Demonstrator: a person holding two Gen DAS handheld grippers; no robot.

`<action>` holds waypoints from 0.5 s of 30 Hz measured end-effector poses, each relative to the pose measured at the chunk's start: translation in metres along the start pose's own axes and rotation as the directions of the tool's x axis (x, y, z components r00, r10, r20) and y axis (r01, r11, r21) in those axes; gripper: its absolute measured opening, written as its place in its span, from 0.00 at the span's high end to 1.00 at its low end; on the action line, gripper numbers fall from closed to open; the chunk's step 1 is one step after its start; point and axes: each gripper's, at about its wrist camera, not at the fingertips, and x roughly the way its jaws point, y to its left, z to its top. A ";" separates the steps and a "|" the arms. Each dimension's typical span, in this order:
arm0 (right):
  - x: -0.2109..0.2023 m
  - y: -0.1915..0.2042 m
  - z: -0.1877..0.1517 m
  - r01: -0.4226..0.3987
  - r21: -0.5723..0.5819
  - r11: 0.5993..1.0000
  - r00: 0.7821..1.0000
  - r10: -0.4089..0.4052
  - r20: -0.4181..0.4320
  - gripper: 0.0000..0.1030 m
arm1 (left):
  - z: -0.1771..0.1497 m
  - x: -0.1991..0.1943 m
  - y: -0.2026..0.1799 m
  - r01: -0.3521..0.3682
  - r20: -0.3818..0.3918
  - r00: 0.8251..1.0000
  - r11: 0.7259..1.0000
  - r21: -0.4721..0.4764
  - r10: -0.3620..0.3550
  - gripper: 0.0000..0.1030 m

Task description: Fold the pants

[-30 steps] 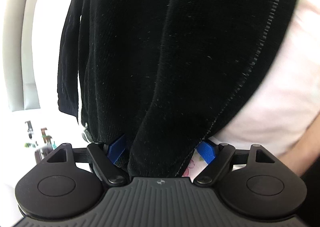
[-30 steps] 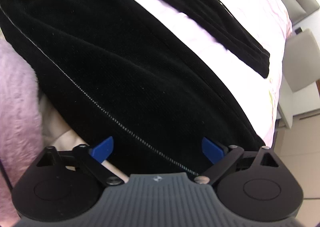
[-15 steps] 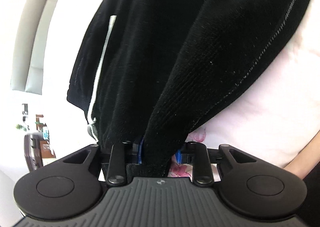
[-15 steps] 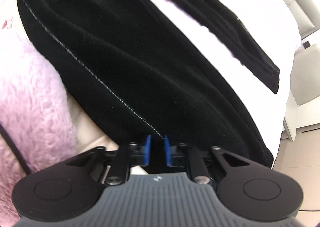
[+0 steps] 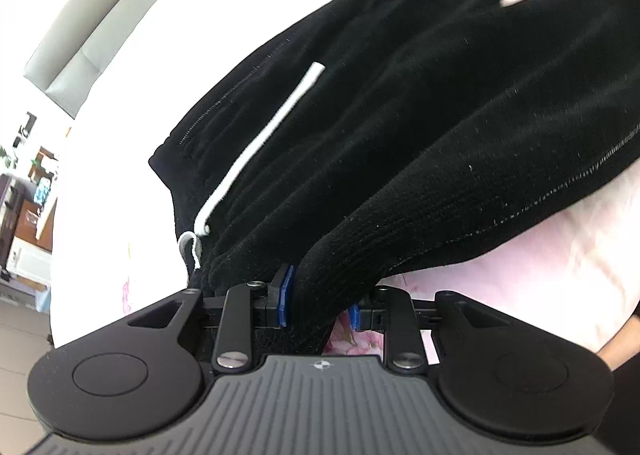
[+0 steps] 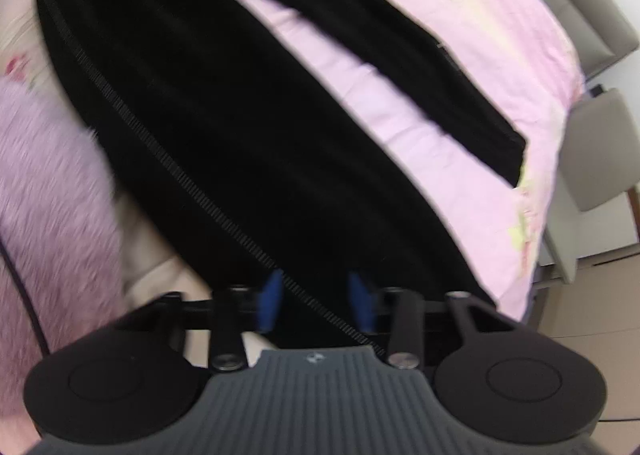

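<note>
Two legs of pants [image 6: 248, 159] run diagonally; left tongs [image 5: 320, 301] clamp fabric; right tongs [image 6: 316, 299] just reopened, half-open around fabric.

Pink bedsheet [image 6: 460, 35] lit brightly; grey padded headboard [image 5: 80, 67] seen behind; beige tiled floor [image 6: 592, 295] noted alongside.

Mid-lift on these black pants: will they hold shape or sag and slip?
Likely floppy: the pants drape in soft folds from the left gripper. Probably grippy, since the fabric looks ribbed. The far leg lies flat on the bed and may drag.
</note>
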 end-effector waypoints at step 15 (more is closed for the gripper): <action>0.019 0.024 -0.015 -0.021 -0.090 0.996 0.999 0.026 0.044 0.87 | 0.009 -0.003 0.010 0.002 -0.031 1.000 0.998 -0.061 -0.004 0.70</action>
